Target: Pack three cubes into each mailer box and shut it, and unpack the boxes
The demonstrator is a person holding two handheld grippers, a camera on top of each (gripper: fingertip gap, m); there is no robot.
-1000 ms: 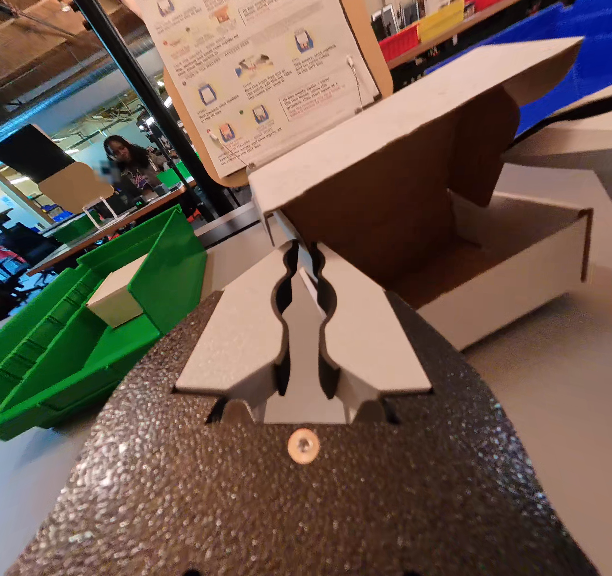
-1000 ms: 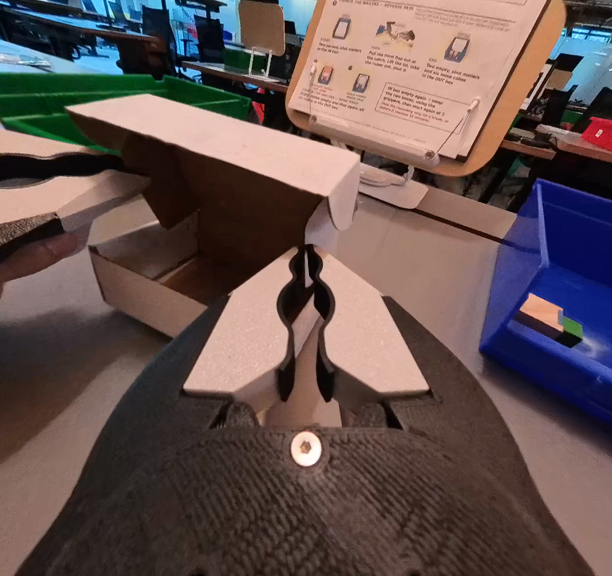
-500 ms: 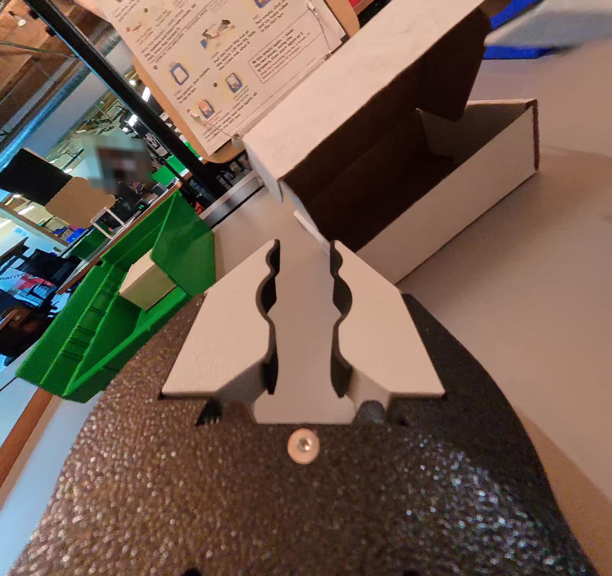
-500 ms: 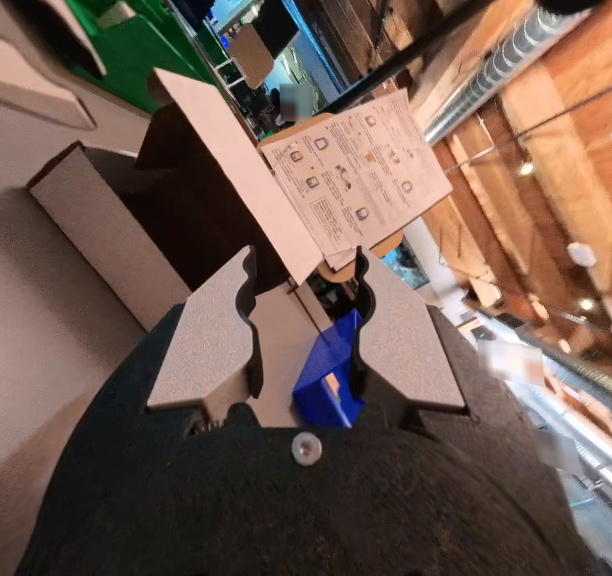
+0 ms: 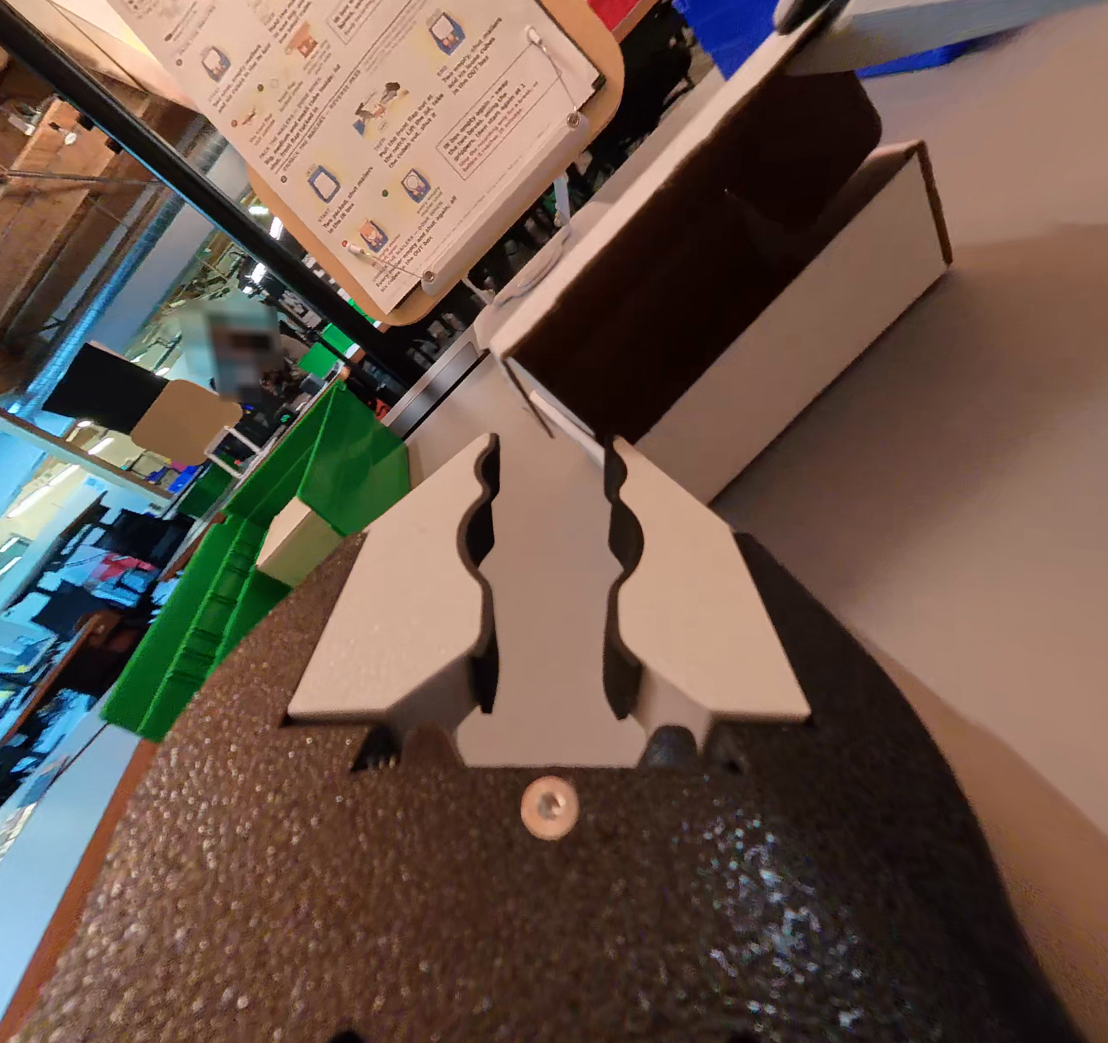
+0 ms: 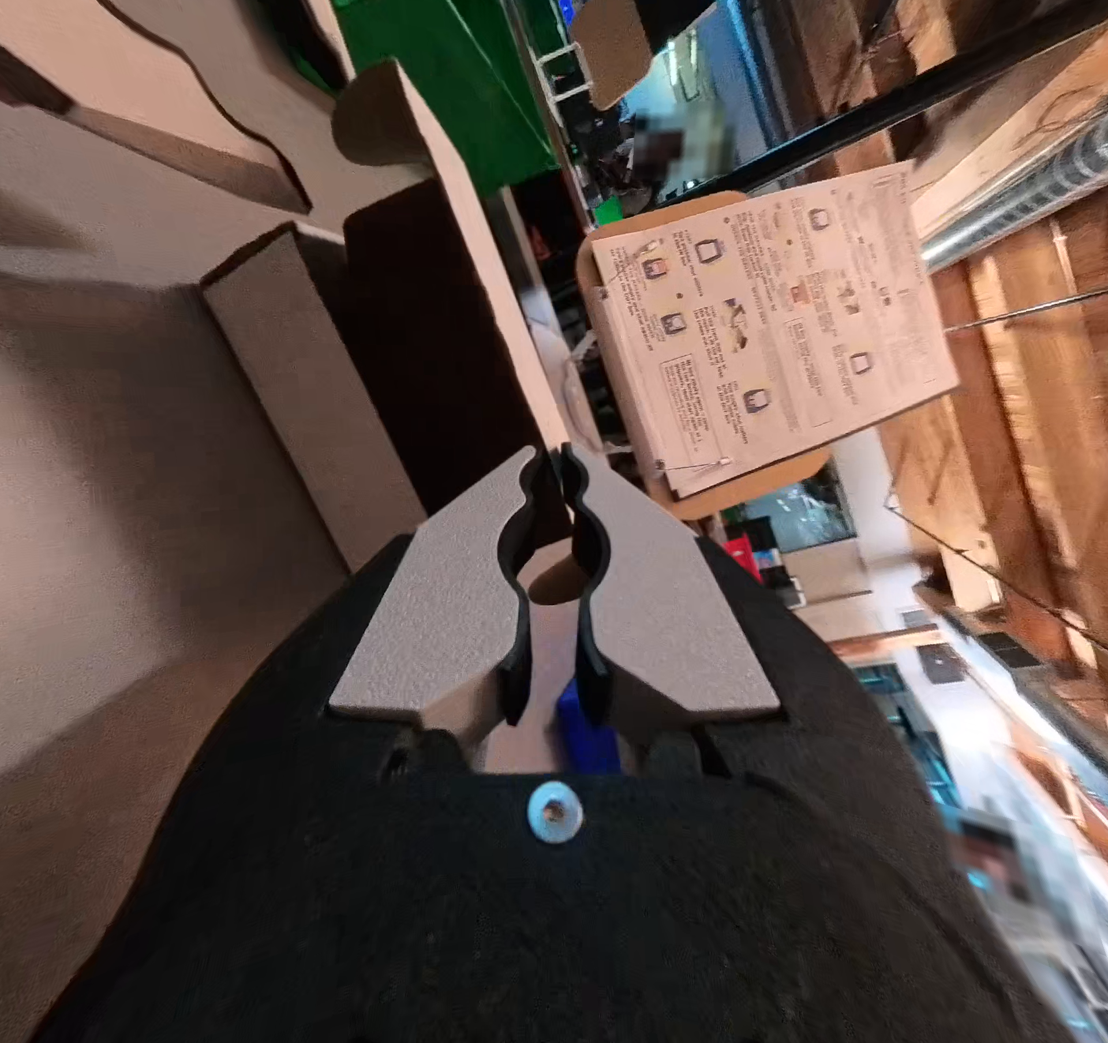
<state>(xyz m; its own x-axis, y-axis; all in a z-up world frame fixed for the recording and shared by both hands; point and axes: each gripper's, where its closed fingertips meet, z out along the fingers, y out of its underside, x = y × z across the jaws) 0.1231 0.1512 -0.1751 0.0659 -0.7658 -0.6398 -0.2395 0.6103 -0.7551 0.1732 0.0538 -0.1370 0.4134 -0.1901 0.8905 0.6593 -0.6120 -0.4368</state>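
Mailer box [image 5: 797, 319] – white outside, brown inside, lid raised

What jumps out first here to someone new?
The open white mailer box on the table, lid up, dark inside, just beyond the open left gripper. Behind it stands an instruction sheet on a board, with a green bin at left. The right gripper is nearly closed beside the box.
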